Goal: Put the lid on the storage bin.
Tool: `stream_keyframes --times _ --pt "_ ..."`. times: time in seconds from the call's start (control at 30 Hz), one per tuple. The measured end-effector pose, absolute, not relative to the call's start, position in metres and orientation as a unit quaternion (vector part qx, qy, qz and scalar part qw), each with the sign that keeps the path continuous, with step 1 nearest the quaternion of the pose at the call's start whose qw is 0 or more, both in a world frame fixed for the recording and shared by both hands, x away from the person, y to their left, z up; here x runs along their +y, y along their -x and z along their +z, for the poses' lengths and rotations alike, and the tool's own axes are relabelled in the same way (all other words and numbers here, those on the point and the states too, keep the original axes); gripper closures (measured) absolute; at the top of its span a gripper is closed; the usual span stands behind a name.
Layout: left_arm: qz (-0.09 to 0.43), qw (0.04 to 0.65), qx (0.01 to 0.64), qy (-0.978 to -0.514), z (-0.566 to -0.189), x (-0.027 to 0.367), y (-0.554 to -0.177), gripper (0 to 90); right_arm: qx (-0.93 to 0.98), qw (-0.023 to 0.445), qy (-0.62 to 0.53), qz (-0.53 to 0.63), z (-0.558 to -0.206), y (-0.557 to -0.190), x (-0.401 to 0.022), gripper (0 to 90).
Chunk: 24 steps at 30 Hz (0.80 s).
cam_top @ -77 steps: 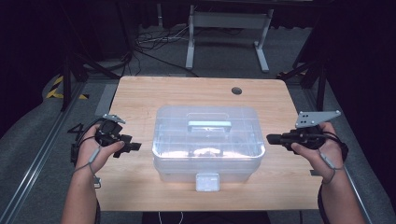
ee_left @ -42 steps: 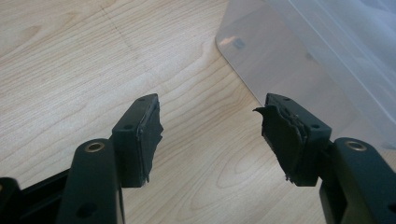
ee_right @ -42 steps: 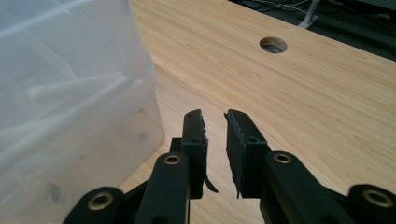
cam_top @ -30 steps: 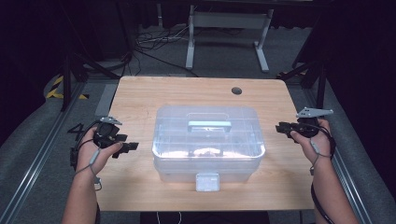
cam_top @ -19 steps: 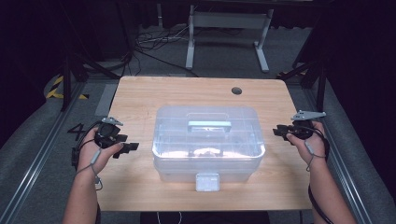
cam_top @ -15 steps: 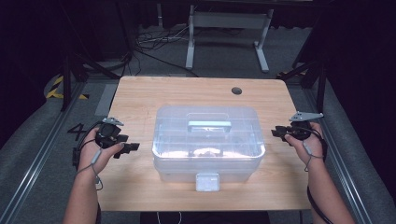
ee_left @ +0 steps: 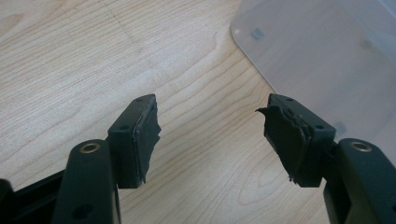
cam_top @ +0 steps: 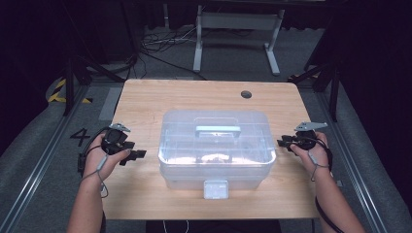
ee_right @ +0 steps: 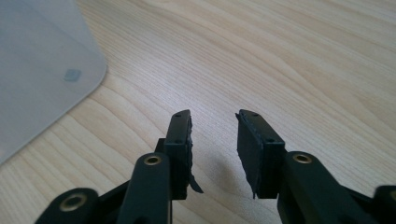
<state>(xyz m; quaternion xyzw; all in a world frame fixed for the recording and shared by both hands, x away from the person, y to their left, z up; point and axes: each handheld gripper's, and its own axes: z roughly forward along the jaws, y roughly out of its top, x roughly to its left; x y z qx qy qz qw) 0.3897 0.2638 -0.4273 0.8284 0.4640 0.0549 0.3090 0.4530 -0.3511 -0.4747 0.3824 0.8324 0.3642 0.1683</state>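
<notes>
Box (cam_top: pixel 216 145) betw. grippers, mid-table (cam_top: pixel 145 97)

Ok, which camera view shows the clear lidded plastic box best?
The high view: the whole clear plastic box sits mid-table, with its lid handle and front latch visible. The left gripper view catches just a rounded corner of the box at upper right, and the right gripper view a blurred corner at upper left.

A lab: wooden table (cam_top: pixel 145 102) on dark carpet, floor cables (cam_top: pixel 160 46), metal stands (cam_top: pixel 238 22).
</notes>
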Motion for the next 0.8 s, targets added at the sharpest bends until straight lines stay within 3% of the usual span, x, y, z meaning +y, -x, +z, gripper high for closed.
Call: stream_keyframes --times 0.23,0.43,0.47,0.5,0.8 --pt "0.056 0.304 0.462 -0.832 -0.43 0.264 -0.391 35.6 0.831 0.172 -0.389 0.358 -0.484 -0.452 -0.347 57.7" --pt "0.057 0.3 0.464 -0.832 -0.433 0.265 -0.393 34.5 0.828 0.173 -0.39 0.364 -0.492 -0.453 -0.342 36.5" --pt "0.058 0.301 0.463 -0.832 -0.434 0.265 -0.393 34.5 0.828 0.173 -0.39 0.364 -0.492 -0.453 -0.342 36.5" --pt "0.059 0.304 0.461 -0.832 -0.434 0.265 -0.393 34.4 0.826 0.174 -0.397 0.36 -0.492 -0.454 -0.341 29.8" --pt "0.061 0.312 0.455 -0.832 -0.436 0.263 -0.394 33.6 0.809 0.18 -0.421 0.369 -0.49 -0.454 -0.342 18.4"
